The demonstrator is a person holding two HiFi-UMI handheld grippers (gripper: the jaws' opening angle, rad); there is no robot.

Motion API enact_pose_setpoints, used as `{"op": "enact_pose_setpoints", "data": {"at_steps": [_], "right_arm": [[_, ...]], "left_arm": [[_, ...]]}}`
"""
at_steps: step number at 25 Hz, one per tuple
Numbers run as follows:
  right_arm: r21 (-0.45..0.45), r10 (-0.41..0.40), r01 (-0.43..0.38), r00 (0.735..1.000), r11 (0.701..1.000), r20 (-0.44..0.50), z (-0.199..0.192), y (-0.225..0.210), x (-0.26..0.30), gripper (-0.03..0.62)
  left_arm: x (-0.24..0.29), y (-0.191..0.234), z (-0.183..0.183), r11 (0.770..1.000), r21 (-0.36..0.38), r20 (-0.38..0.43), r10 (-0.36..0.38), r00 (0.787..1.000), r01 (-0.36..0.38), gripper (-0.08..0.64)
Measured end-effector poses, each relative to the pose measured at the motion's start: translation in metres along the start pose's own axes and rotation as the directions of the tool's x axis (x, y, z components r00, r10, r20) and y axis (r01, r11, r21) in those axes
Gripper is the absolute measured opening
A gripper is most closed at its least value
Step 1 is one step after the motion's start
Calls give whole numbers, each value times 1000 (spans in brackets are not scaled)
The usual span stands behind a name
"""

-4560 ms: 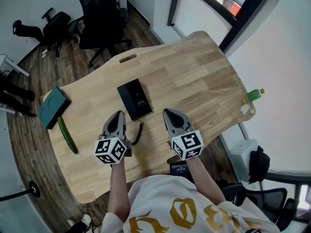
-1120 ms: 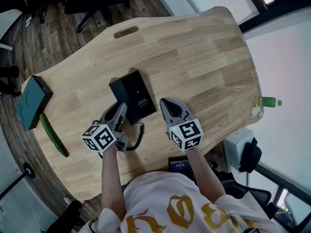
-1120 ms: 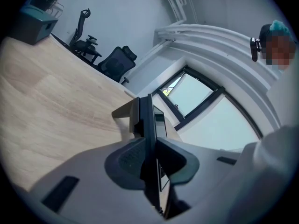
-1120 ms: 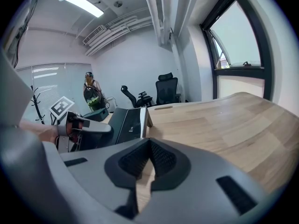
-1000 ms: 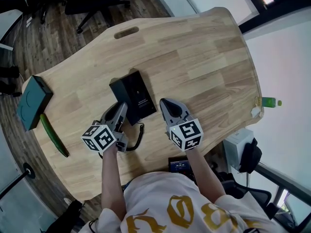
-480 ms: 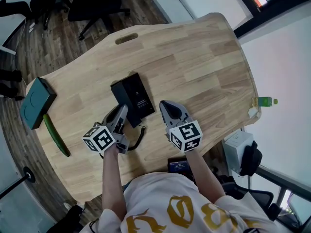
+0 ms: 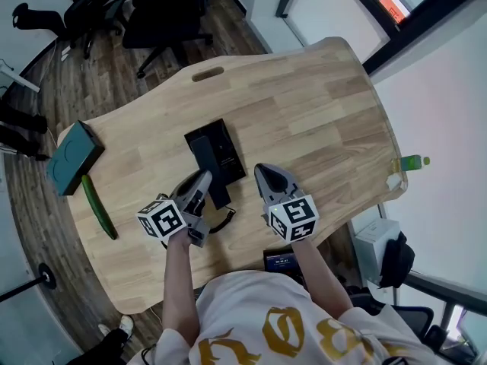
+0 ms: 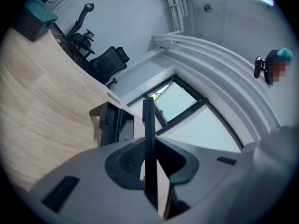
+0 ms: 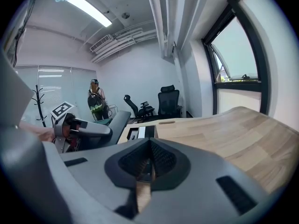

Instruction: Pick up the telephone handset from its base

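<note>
Wood table [image 7: 319, 105], head view. Left tool [image 7: 204, 179] is clamped on the black telephone handset [image 7: 219, 196]. In the left gripper view the handset stands edge-on as a thin dark bar between the two pads, which are narrow and pressed on both its sides. The handset is tilted along the base's 7 o'clock side, its near end sticking out past the base's 6 o'clock edge over bare wood. The black base [image 7: 228, 147] lies flat near the table's middle. In the left gripper view it sits beyond the handset at about 10 o'clock, with a visible gap between them, so the handset is off its cradle. The coiled cord [image 7: 222, 223] curls on the table at 6 o'clock from the base, just beside the left tool. Right tool [image 7: 264, 172] sits at 4 o'clock from the base, near it but not touching. Its jaws are together with only a sliver between the pads and nothing held, and it points toward the table's far edge. Each tool carries a marker cube nearest the person. A teal box [image 7: 74, 158] is at the table's 9 o'clock edge, with a green cucumber [image 7: 99, 206] just beside it at 5 o'clock. A green bottle [image 7: 407, 163] is off the table's 3 o'clock edge. Black office chairs [image 7: 163, 14] stand on the floor at 11 o'clock.
</note>
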State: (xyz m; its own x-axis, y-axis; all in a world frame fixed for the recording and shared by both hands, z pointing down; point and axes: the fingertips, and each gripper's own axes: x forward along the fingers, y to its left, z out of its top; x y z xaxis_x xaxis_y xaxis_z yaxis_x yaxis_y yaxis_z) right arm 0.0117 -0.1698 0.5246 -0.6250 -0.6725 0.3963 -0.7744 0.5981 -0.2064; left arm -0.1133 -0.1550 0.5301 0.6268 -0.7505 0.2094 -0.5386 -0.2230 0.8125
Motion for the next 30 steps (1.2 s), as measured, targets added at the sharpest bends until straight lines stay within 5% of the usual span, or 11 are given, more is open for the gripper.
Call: {"op": "enact_pose_setpoints", "data": {"at_steps": [12, 24, 30], "right_arm": [[33, -43, 39, 992, 999, 117, 28, 3, -38, 5], [-6, -49, 51, 988, 999, 149, 36, 21, -63, 5], [-40, -56, 64, 982, 997, 180, 44, 31, -72, 5]], "left_arm": [[-24, -50, -2, 995, 30, 45, -101, 994, 100, 75], [-60, -51, -8, 974, -177, 192, -107, 976, 141, 74], [-75, -69, -2, 962, -170, 251, -169, 953, 215, 74]]}}
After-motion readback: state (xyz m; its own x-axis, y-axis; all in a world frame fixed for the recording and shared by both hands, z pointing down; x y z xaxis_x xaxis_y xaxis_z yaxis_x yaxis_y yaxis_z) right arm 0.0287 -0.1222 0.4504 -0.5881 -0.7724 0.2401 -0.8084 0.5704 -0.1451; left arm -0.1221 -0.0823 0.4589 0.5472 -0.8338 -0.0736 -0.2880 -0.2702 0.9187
